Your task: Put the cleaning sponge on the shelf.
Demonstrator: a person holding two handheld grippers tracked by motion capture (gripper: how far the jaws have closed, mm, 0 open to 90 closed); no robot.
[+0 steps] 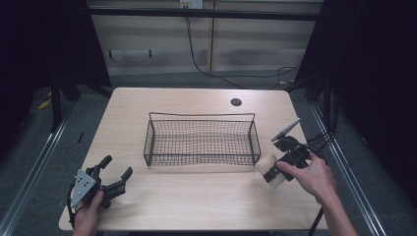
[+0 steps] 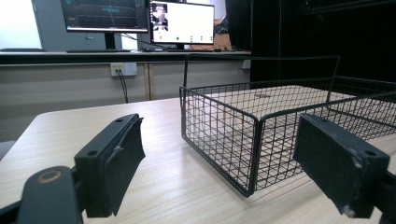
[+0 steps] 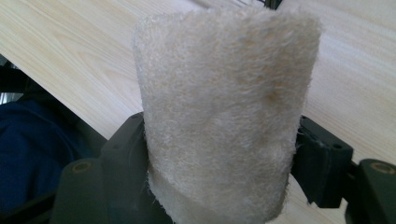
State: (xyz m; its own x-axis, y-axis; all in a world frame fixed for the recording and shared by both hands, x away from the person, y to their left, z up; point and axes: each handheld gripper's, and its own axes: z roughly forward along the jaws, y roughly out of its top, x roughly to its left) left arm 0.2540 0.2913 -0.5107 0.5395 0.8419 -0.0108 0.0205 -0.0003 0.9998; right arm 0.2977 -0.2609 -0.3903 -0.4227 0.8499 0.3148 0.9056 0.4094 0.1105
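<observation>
Our right gripper (image 1: 273, 173) clamps a fuzzy cream roll (image 3: 224, 112) just off the wire basket (image 1: 201, 158)'s right end, so we judge we should lift it clear of the rim before lowering, while our left gripper (image 1: 117, 173) waits wide open.

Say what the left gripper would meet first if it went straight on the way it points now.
Probably the wire basket: its near corner stands between the left gripper's open fingers, with bare table before it. Depth is hard to judge.
</observation>
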